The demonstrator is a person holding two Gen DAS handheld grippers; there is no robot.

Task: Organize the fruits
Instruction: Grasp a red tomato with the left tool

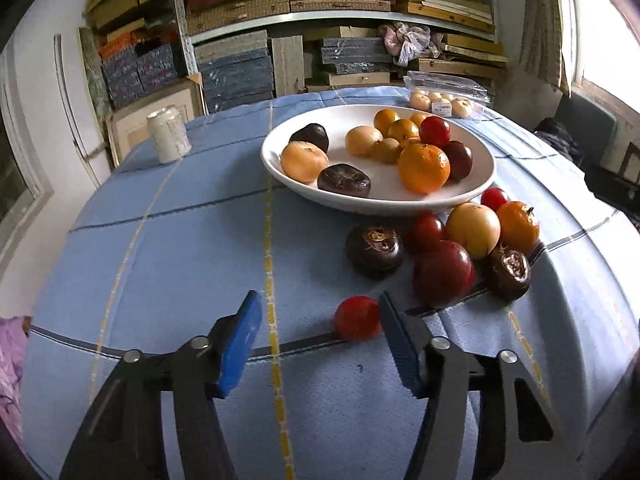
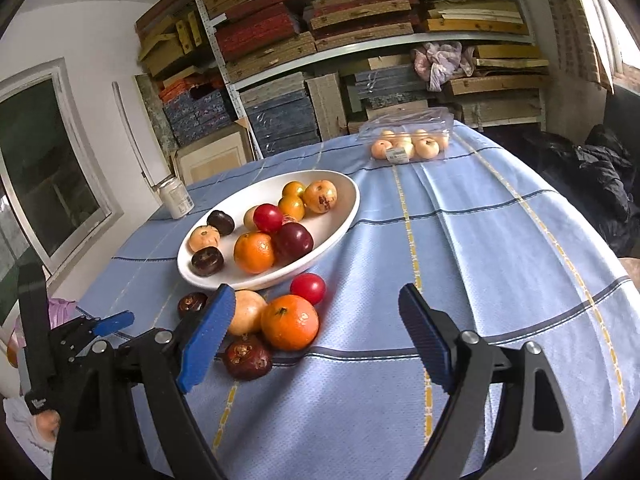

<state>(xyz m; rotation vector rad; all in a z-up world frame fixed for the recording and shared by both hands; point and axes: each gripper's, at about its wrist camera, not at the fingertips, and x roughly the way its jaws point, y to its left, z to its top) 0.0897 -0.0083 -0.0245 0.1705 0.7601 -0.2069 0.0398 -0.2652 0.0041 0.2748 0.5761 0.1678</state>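
Closing the left gripper (image 1: 320,334) now can go wrong, because the small glossy red tomato (image 1: 357,317) lies just beside the inner face of its right blue ribbed pad (image 1: 400,350) and not in the middle of the gap; the smooth round skin may slip and the fruit may roll away on the light blue woven tablecloth (image 1: 180,260). Your left tongs stand wide apart and hold nothing, and the right gripper (image 2: 316,332) is also apart and empty above the cloth. The wide white glazed ceramic bowl (image 1: 280,168) already carries several fruits, while a loose group waits just in front of it: a dimpled orange mandarin (image 2: 290,322), a dark brown rough water chestnut (image 2: 248,356) and a smooth dark red plum (image 1: 442,272). If you push the tomato sideways, I judge it can knock this group, and the folds of the soft cloth can turn it.
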